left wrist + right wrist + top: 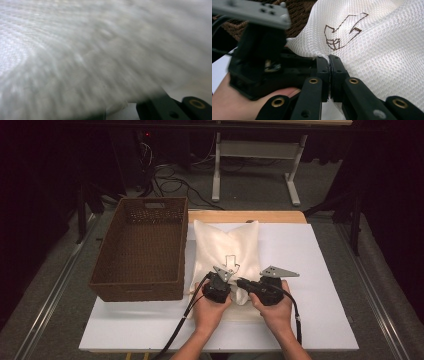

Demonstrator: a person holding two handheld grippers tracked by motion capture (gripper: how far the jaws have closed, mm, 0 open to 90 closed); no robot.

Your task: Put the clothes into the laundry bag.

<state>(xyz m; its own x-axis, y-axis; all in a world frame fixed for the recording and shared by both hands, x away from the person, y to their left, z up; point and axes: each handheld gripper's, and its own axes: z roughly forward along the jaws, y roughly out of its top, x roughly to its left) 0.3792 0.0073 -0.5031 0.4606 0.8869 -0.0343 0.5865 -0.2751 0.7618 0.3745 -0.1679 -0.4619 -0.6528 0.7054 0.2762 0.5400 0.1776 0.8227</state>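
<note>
A white mesh laundry bag (226, 255) lies along the middle of the white table top (320, 270), its far end reaching a strip of wood at the table's far edge and its near end bunched up between the person's two hands. A small brown outline drawing marks the mesh near the middle. The right gripper (329, 65) has its black jaws pressed together on a fold of the mesh at the bag's near end, just below the drawing, so the fabric puckers where it is pinched. In the high view this gripper (241, 282) points left from the right hand (274, 312). The left gripper (223, 281) sits just left of it, touching the bag's near left part, held by the left hand (209, 312); its own view is blurred, with mesh (95, 57) close over the lens, and whether its jaws have hold of the fabric cannot be told. A brown woven basket (141, 285) stands on the left of the table, just beside the bag.
</note>
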